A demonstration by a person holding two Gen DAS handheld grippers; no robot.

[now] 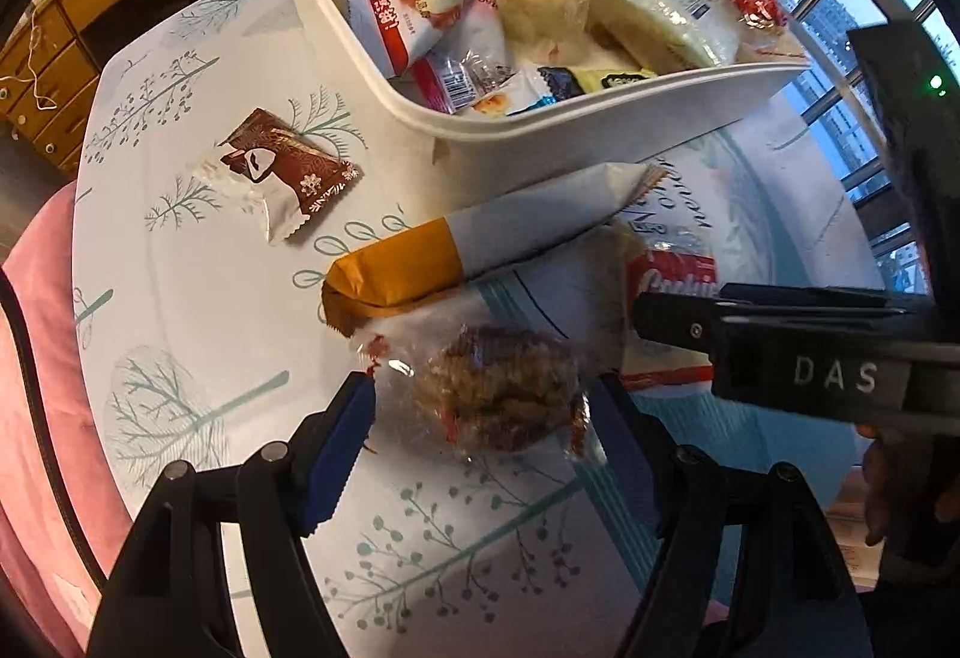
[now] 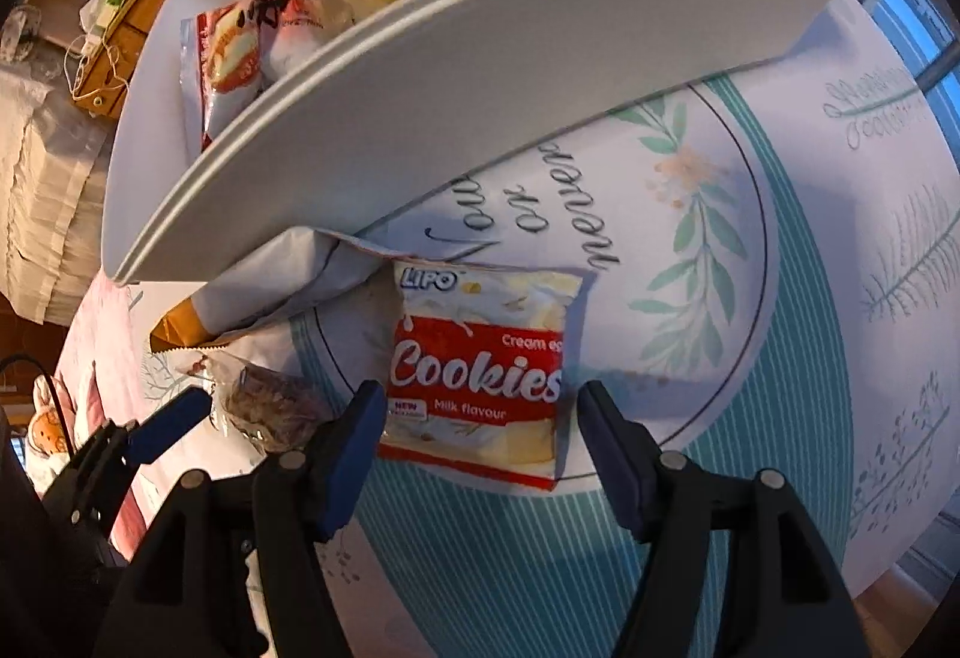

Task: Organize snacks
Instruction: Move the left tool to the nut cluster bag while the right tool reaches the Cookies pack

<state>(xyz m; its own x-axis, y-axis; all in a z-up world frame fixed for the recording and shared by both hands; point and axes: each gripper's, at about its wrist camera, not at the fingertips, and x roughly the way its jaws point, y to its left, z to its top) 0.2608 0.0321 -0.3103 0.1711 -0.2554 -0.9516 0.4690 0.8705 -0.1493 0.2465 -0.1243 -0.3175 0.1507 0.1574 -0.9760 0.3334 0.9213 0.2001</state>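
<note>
The left gripper (image 1: pixel 480 412) stands wide around the clear crinkly oat-cake wrapper (image 1: pixel 498 394), the right gripper (image 2: pixel 480 412) wide around the red-and-white cookie packet (image 2: pixel 480 370); both are light and crushable, so grip mid-body; the white plastic bin (image 1: pixel 600 111) waits at twelve o'clock.

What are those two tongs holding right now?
Nothing yet. The left tongs straddle a clear-wrapped cookie; the right tongs straddle the Cookies packet, both open.
</note>
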